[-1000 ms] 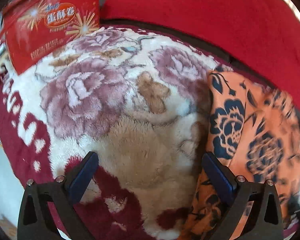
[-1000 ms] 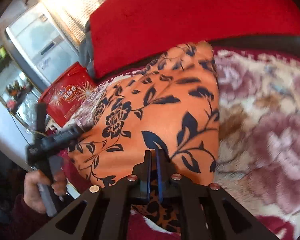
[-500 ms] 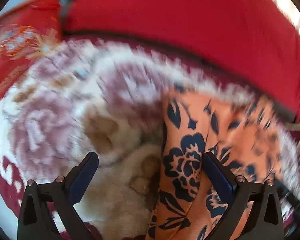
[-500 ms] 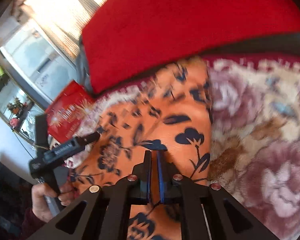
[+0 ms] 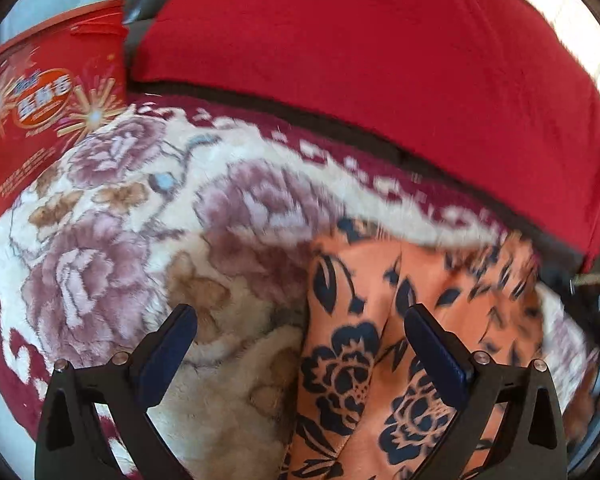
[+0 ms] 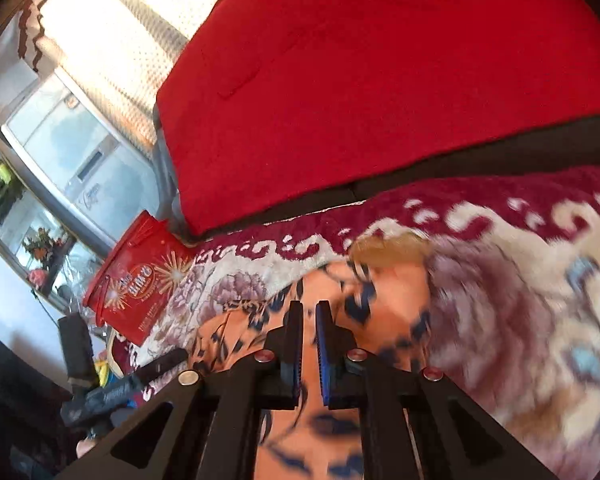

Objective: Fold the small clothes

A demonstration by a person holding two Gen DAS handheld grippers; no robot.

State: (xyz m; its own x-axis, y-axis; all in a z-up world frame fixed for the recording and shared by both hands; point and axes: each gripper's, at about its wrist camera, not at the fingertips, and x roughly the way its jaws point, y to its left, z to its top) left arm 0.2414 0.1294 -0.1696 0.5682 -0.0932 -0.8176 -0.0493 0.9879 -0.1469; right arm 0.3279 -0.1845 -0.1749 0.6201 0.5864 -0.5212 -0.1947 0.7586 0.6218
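An orange garment with dark blue flowers (image 5: pixel 364 360) lies on a plush floral blanket (image 5: pixel 148 220). My left gripper (image 5: pixel 300 352) is open, low over the blanket, and the garment's left edge lies between its blue pads. In the right wrist view the same garment (image 6: pixel 380 312) fills the lower middle, blurred. My right gripper (image 6: pixel 309 344) has its pads nearly together with a narrow gap over the garment; I cannot tell whether cloth is pinched between them. The left gripper's body (image 6: pixel 112 388) shows at lower left there.
A red cushion (image 5: pixel 380 60) backs the blanket. A red snack box (image 5: pixel 40 108) stands at the left edge, also in the right wrist view (image 6: pixel 140 280). A window and a grey appliance (image 6: pixel 80 152) are beyond.
The right gripper has moved forward along the garment toward the red cushion. The left gripper has swung right, so the garment's edge now lies between its pads.
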